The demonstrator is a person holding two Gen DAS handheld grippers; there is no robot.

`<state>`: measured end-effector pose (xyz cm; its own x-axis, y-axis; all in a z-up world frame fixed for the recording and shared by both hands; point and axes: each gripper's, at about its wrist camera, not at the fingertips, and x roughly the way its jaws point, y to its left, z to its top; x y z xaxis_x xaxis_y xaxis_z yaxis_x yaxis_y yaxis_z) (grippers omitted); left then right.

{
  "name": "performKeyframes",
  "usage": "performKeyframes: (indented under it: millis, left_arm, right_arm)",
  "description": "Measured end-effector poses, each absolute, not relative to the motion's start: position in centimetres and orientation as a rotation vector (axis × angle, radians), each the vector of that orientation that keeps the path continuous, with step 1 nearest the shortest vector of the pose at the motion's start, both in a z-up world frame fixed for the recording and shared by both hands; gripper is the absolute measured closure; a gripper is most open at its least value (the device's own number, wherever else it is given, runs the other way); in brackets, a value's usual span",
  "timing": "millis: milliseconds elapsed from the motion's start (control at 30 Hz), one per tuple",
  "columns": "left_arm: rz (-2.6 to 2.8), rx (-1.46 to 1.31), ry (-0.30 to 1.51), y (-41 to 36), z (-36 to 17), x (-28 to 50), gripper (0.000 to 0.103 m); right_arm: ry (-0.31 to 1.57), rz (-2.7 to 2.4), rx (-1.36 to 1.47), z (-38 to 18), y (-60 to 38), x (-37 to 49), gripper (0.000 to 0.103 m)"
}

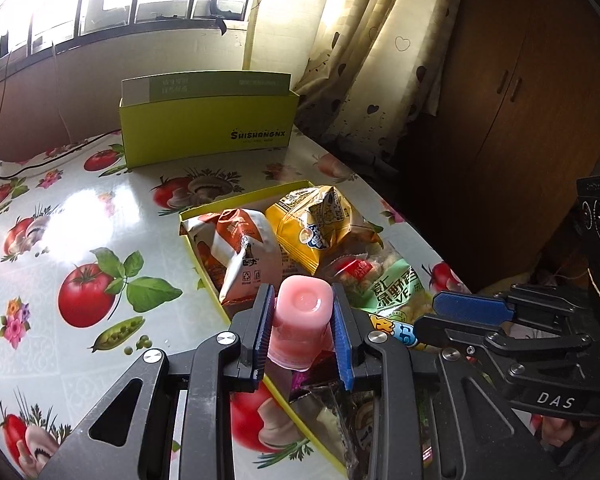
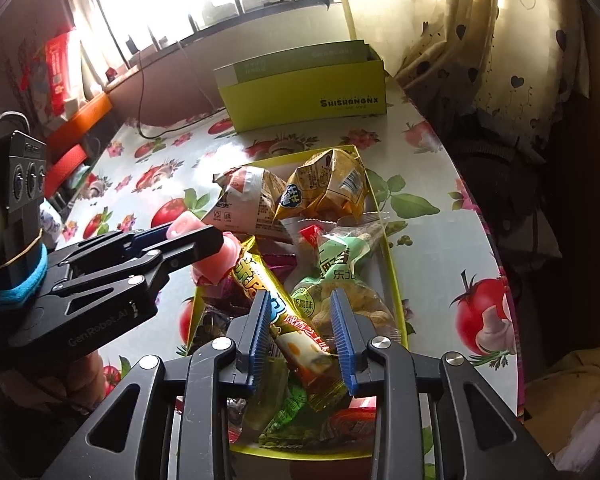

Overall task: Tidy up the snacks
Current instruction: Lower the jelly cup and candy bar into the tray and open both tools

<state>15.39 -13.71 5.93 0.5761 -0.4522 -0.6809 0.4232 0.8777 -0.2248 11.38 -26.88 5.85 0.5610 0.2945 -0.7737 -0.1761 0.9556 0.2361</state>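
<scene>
Snacks are piled in a shallow tray (image 2: 392,264) on the table (image 1: 80,216). A pink jelly cup (image 1: 302,316) is clamped by the left claw (image 1: 302,328) above the tray. The right claw (image 2: 300,336) is held partly open over a yellow packet (image 2: 300,344), gripping nothing. "SHISHANGNX" is printed on the green box (image 1: 208,132) at 12 o'clock.

Black left gripper (image 1: 302,322) with ribbed blue pads, silver screws, right gripper (image 2: 300,336) alike
</scene>
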Motion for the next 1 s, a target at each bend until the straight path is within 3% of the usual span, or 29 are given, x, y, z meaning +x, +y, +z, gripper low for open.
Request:
performKeyframes:
  millis: [500,667,1000]
  left_arm:
    - [-0.546,-0.039,0.815,-14.9,4.7,16.8,0.073]
    - [-0.551,-0.053,0.796,-14.3,5.1,16.4,0.056]
    - [-0.522,-0.074,0.793,-13.1,6.1,14.8,0.056]
  right_arm:
    - [0.923,0.274,0.15,5.9,-27.4,11.7,0.074]
    - [0.922,0.28,0.148,6.0,-27.2,11.6,0.074]
    - [0.908,0.285,0.135,6.7,-26.8,10.6,0.074]
